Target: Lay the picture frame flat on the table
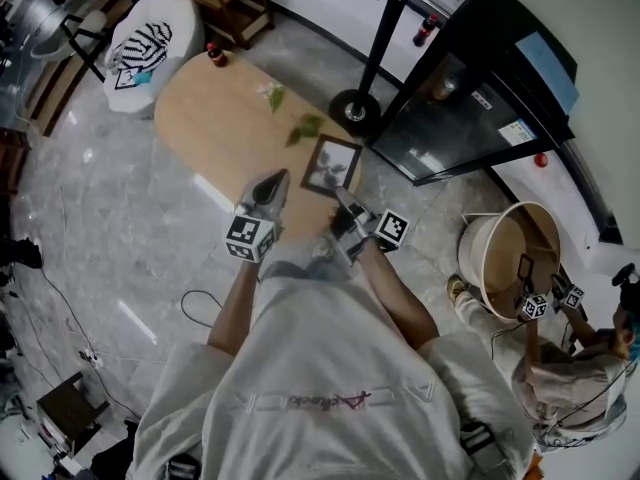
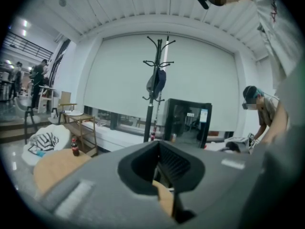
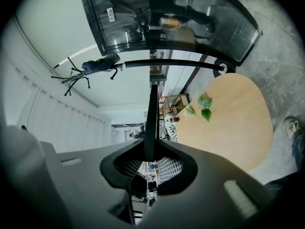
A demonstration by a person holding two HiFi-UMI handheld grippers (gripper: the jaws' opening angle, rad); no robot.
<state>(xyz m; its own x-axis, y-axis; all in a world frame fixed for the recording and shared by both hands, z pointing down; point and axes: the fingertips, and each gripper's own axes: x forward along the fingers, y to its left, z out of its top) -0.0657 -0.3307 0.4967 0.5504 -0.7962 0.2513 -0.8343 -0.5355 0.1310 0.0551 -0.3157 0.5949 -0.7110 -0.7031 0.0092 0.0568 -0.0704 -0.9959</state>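
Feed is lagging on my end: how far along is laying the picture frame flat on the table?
Done: the right gripper is shut on the picture frame, pinching its edge. In hand: the frame is over the near end of the table, face upward; whether it touches the top can't be told. To do: rest it flat, release. The left gripper looks shut, empty.

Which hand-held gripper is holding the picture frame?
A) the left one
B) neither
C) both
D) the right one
D: the picture frame's thin edge is pinched between the jaws of the right hand-held gripper, while the left hand-held gripper holds nothing.
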